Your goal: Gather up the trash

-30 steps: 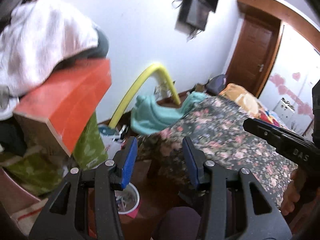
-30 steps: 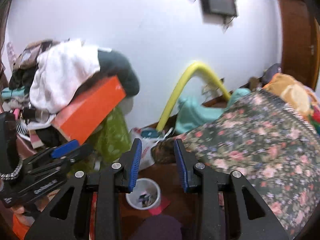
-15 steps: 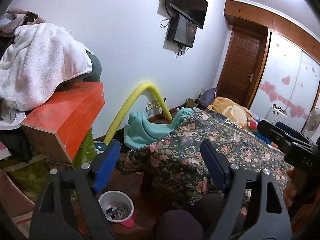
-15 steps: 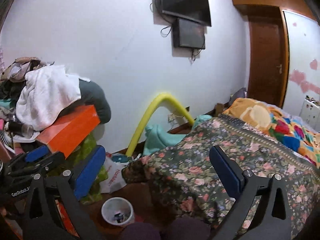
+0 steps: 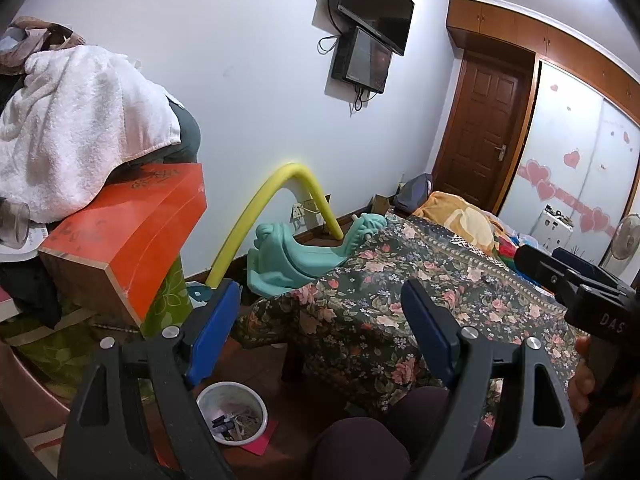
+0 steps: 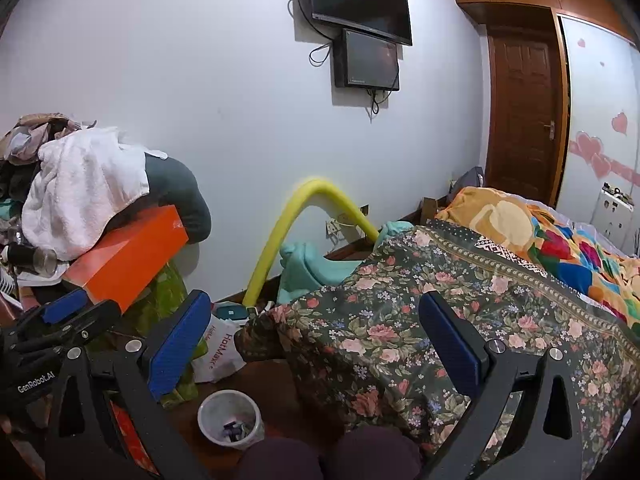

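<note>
Both hand-held grippers have spread their blue fingers much wider than a second ago, and both views now look higher up the wall.

The small white plastic trash cup [image 5: 232, 412] sits on the dark wooden floor [image 5: 296, 408], low down near the person's knees, with small bits of rubbish inside. It rests partly on a flat red paper [image 5: 262, 442]. The left hand-held gripper [image 5: 320, 344] is spread wide and holds nothing. The right hand-held gripper [image 6: 316, 344] is also spread wide and holds nothing. Both hang above the cup, not touching it.

The cup looks light, so I think a bump from one finger could tip it and spill the bits. A hard squeeze might bend its thin wall. The orange box [image 5: 128, 236] leans under a white fluffy towel [image 5: 76, 128], and a knock there might bring the pile sliding down. The flowered blanket [image 6: 440, 320] hangs close to the cup and could catch a finger.

A white plastic bag [image 6: 220, 348] on the floor reads "HotMax". The left tool's body reads "GenRobot.AI". The right tool's body shows "DAS". The orange box has dark marks too blurry to read.
</note>
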A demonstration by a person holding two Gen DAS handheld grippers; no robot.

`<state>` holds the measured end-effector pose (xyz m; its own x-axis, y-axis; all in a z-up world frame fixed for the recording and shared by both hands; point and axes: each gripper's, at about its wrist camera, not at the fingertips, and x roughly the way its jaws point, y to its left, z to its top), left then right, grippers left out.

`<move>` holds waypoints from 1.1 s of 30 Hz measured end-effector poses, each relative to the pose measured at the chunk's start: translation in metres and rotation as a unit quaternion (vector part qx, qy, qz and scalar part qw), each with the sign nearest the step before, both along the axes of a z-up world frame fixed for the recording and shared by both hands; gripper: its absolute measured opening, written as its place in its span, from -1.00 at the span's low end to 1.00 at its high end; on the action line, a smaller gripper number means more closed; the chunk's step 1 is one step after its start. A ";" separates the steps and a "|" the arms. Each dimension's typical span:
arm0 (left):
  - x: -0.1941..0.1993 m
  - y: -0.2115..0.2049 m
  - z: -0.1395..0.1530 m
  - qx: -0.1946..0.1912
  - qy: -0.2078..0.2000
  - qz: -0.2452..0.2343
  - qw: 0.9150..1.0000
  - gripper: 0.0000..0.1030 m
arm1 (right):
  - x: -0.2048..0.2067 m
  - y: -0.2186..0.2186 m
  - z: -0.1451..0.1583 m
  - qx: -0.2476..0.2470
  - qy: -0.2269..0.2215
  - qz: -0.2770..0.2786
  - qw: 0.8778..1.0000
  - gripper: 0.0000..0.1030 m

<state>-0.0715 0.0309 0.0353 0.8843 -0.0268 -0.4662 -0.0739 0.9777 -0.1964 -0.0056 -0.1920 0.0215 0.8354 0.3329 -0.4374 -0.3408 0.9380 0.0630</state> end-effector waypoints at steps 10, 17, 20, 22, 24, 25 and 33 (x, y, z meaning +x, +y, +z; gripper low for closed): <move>0.003 0.001 -0.002 0.000 0.006 -0.005 1.000 0.59 | 0.005 0.003 -0.003 -0.001 0.014 0.002 1.000 1.00; 0.001 0.000 -0.003 0.006 0.007 -0.002 1.000 0.59 | 0.009 0.004 -0.006 0.001 0.026 0.008 1.000 1.00; 0.001 -0.001 -0.004 0.011 0.007 -0.001 1.000 0.59 | 0.009 0.004 -0.008 0.001 0.029 0.007 1.000 1.00; 0.000 -0.002 -0.004 0.016 0.007 0.001 1.000 0.59 | 0.009 0.004 -0.008 -0.001 0.030 0.008 1.000 1.00; -0.001 -0.003 -0.004 0.020 0.007 0.003 1.000 0.59 | 0.009 0.005 -0.009 -0.002 0.029 0.007 1.000 1.00; -0.001 -0.003 -0.004 0.021 0.007 0.004 1.000 0.59 | 0.008 0.006 -0.009 -0.003 0.029 0.008 1.000 1.00; -0.002 -0.005 -0.003 0.032 0.004 0.006 0.999 0.59 | 0.008 0.007 -0.009 -0.005 0.029 0.013 0.999 1.00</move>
